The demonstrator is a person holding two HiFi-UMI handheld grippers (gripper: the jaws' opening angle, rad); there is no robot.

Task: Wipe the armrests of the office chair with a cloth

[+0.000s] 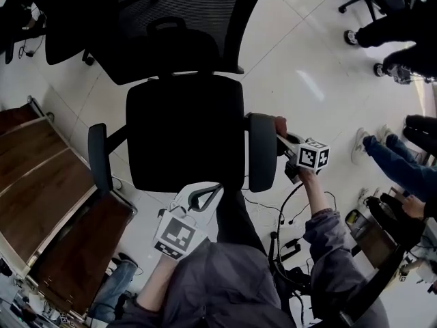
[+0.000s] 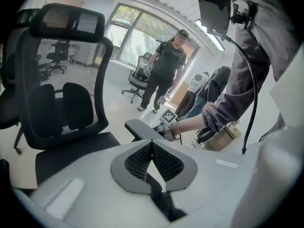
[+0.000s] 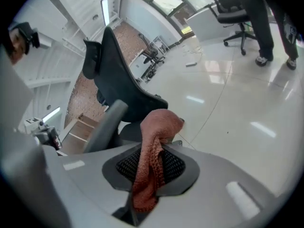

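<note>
A black office chair (image 1: 184, 132) stands below me, with its left armrest (image 1: 99, 157) and right armrest (image 1: 262, 150) on either side of the seat. My right gripper (image 1: 281, 134) is shut on a reddish cloth (image 1: 280, 123) at the far outer side of the right armrest. In the right gripper view the cloth (image 3: 159, 127) hangs bunched between the jaws of my right gripper (image 3: 151, 161), close beside that armrest (image 3: 107, 125). My left gripper (image 1: 205, 194) hovers at the seat's front edge. Nothing is between its closed jaws (image 2: 153, 148), which face the right armrest (image 2: 142, 128).
Wooden steps or shelving (image 1: 48, 183) stand left of the chair. Cables (image 1: 287, 214) lie on the floor at the right. A person (image 2: 164, 72) stands beyond the chair, other people's legs (image 1: 396, 162) are at the right, and another office chair (image 3: 232, 13) stands further off.
</note>
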